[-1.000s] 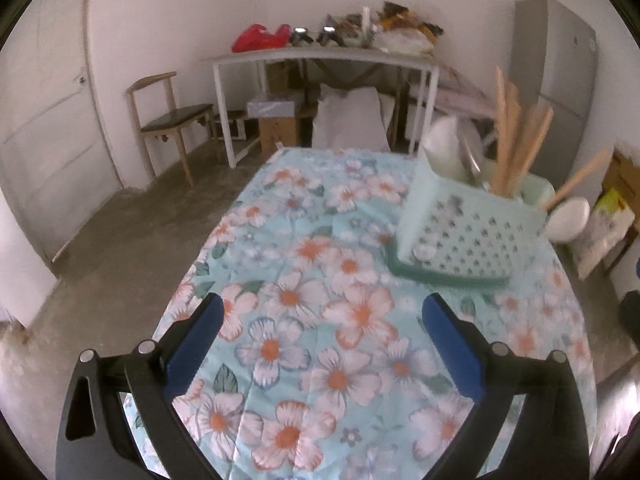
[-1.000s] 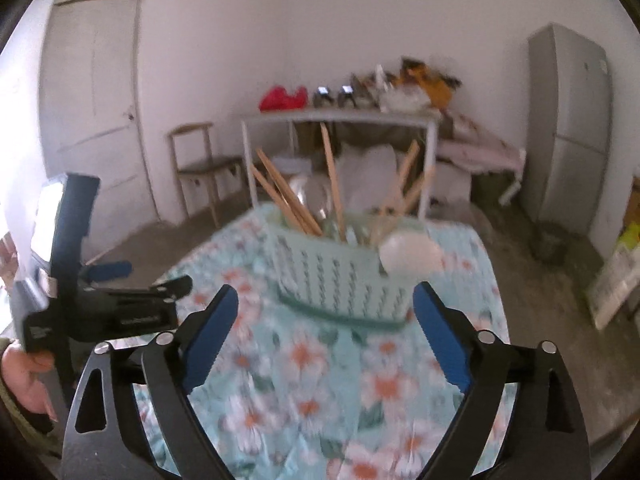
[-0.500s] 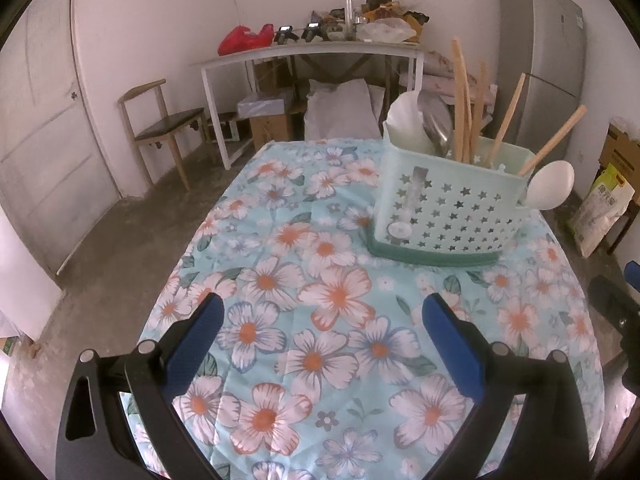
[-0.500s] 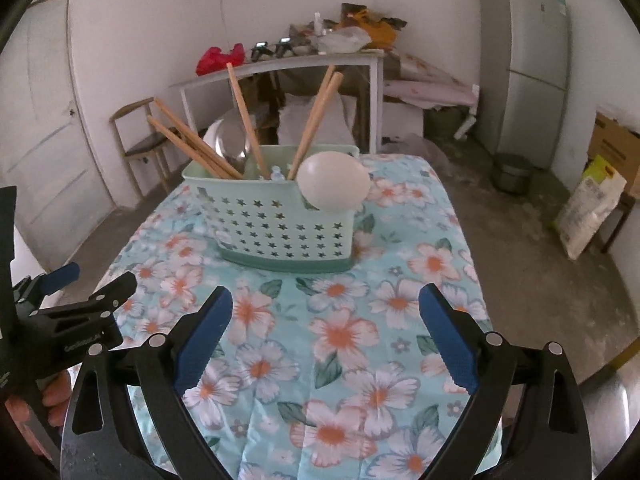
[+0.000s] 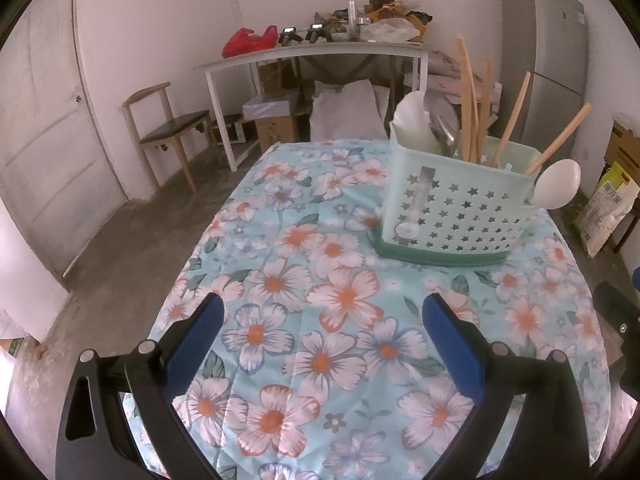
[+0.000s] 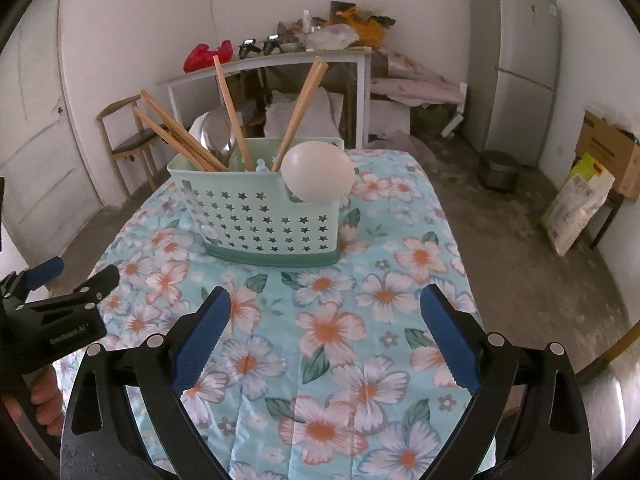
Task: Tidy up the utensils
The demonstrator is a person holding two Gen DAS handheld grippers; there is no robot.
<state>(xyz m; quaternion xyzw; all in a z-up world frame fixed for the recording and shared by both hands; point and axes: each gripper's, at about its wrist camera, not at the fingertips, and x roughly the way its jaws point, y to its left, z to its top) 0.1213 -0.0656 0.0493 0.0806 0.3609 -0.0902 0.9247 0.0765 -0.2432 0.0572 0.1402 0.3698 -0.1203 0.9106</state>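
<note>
A: What holds the utensils?

B: A pale green utensil basket (image 6: 272, 216) with star-shaped holes, standing on the far half of the table's floral cloth (image 6: 340, 328). It sits on a darker green base tray (image 6: 276, 258).

A: And inside it?

B: Wooden chopsticks (image 6: 298, 114) lean out at several angles, a steel ladle (image 6: 218, 134) stands at the far left corner, and a white spoon (image 6: 318, 176) hangs its bowl over the near right rim. From the left wrist view a white scoop (image 5: 412, 120) also rises at the basket's far left end.

A: The tongs?

B: The left gripper (image 5: 322, 312) is spread wide with nothing between its blue pads, low over the near cloth. The right gripper (image 6: 324, 306) is likewise spread and empty, with the basket well ahead of it.

A: Any writing?

B: Pale lettering runs along the left gripper's body (image 6: 68, 334), too blurred to read. A printed sack (image 6: 576, 208) stands on the floor at the right; its text is illegible.
</note>
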